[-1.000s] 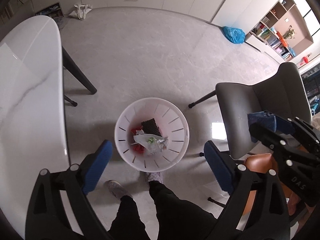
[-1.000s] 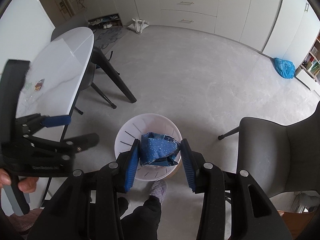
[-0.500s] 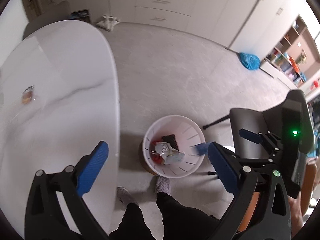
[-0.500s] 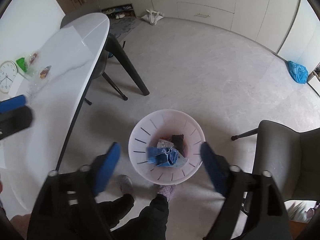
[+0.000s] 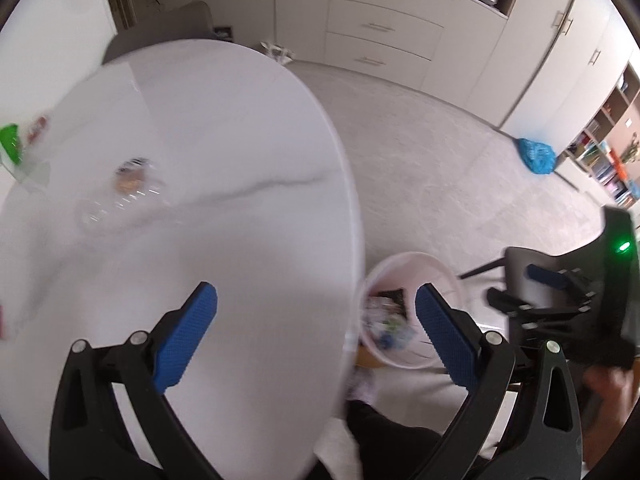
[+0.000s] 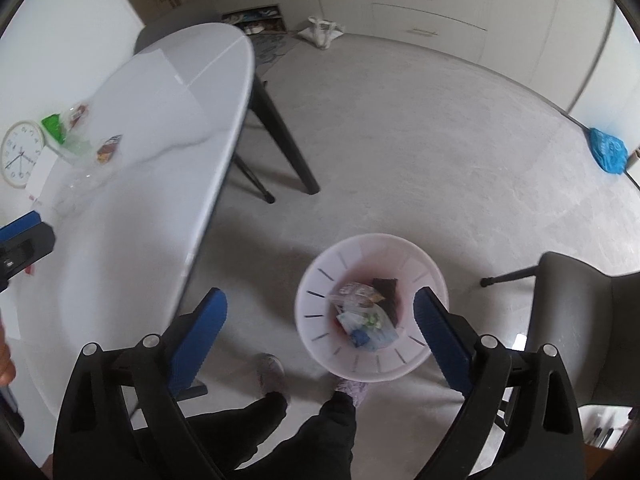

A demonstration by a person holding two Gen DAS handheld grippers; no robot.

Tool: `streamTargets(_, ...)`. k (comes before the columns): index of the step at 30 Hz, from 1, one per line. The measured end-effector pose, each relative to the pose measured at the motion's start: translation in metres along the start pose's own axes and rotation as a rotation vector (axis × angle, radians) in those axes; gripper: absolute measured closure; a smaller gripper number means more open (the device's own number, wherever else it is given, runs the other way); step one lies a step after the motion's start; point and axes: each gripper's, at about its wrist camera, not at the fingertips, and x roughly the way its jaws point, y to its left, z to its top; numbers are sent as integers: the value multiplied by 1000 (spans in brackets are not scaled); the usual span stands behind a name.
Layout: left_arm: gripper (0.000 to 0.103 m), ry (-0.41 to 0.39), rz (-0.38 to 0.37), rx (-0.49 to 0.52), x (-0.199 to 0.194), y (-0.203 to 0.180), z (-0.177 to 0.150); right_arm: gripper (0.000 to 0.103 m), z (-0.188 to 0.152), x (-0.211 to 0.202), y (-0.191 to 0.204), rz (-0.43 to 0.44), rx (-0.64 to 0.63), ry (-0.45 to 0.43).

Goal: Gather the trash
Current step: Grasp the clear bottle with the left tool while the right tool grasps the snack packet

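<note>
The right gripper (image 6: pixel 320 320) has just been opening its jaws, nothing between them, above the slotted white plastic bin (image 6: pixel 320 280) at lower centre, where the crumpled blue wrapper (image 6: pixel 359 337) lies. The left gripper (image 5: pixel 316 320), jaws spread and empty, hangs over the white marble worktop (image 5: pixel 240 220).

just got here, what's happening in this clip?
A person with a gripper in each hand is clearing trash from a white table into a white bin on the floor. The right gripper is over the bin; its jaws have just been opening, nothing is between them, and a blue wrapper lies in the bin. The left gripper is open and empty above the table edge. Wrappers are left on the table.
</note>
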Motion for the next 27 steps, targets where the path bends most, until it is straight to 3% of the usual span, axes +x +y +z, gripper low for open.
streamTargets(4,8,-28,126,123,9,47,5,9,11,2,29,16,-43,2)
streamTargets(10,8,-4,237,360,40,119,23,9,26,14,78,41,-83,20)
streamTargets(17,8,68,179,617,90,164,52,9,36,37,133,50,-119,80)
streamTargets(25,8,178,43,740,137,179,73,9,41,50,159,29,-105,116)
streamTargets(27,22,176,38,752,140,180,71,9,42,53,161,31,-95,125)
